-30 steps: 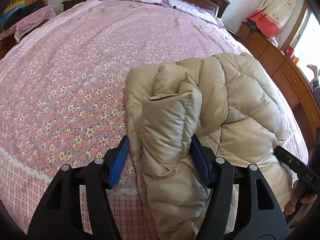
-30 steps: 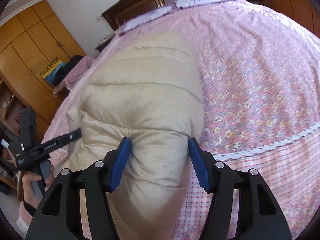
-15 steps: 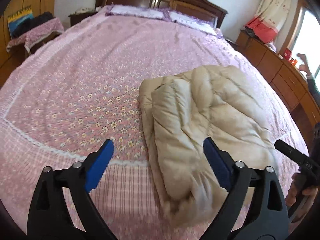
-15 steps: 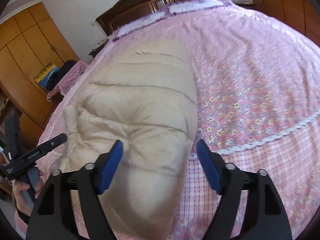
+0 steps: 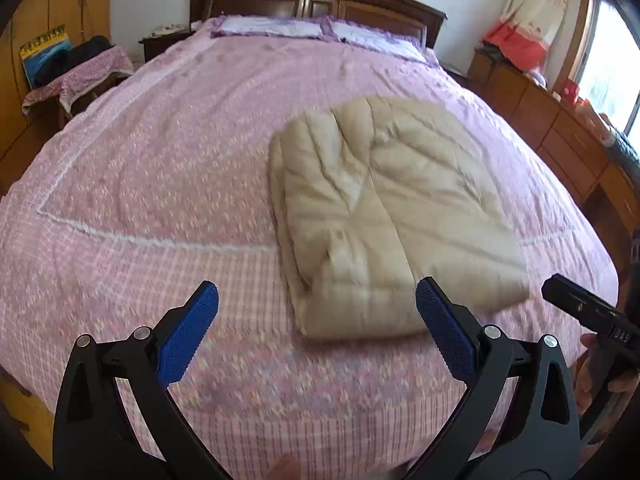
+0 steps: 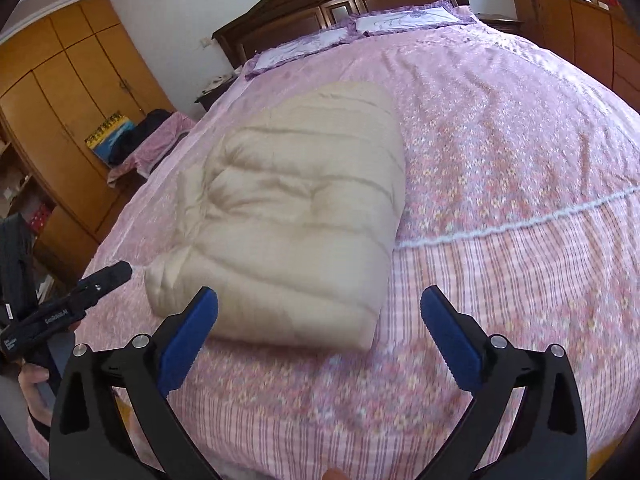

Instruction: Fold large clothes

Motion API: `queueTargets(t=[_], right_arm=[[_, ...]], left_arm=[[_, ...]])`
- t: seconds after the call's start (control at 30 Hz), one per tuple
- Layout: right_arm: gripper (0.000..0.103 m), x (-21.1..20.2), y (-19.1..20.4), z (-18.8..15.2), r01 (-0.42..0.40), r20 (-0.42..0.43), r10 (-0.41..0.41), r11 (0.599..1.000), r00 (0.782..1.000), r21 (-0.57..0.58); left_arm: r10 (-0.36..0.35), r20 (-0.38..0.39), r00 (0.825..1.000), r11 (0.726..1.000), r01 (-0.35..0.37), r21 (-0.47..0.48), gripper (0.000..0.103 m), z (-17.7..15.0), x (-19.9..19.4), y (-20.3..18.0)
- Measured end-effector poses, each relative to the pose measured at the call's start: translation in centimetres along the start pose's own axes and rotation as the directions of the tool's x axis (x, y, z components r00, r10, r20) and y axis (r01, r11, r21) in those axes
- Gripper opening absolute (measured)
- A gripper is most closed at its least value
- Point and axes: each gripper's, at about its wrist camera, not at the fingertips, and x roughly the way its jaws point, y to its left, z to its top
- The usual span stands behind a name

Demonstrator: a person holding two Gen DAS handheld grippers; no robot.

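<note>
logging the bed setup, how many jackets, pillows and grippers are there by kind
beige puffer jacket, folded on the bedspread: 1
pillows at the headboard: 2
grippers, both with jaws opening and nothing between them, left gripper and right gripper: 2
total: 5

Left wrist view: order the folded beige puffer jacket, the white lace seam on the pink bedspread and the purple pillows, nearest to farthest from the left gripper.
From the left gripper:
1. Folded beige puffer jacket, just ahead, slightly right.
2. White lace seam, mid-bed, left.
3. Purple pillows, by the headboard.
</note>
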Motion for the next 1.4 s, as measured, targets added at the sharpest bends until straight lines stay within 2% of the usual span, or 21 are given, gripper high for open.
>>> queueTargets(t=[0.37, 0.63, 1.4], right_arm=[[0.097, -0.2, -0.4, -4.2, 0.089, -0.034, -0.089, 0.996, 0.995, -0.012], [0.097, 1.2, -0.9, -6.0, 0.110, -0.069, -0.111, 0.994, 0.991, -0.023], [0.097, 1.9, -0.9, -6.1, 0.107, -0.084, -0.108, 0.994, 0.991, -0.020]], left_arm=[[0.085, -0.050, 0.995, 0.995, -0.082, 0.058, 0.098, -3.7, 1.0, -1.2], [0.103, -0.072, 0.992, 0.993, -0.098, 0.064, 0.098, -5.0, 1.4, -1.4], [0.113, -0.066, 0.991, 0.993, -0.110, 0.043, 0.098, -5.2, 1.4, -1.5]])
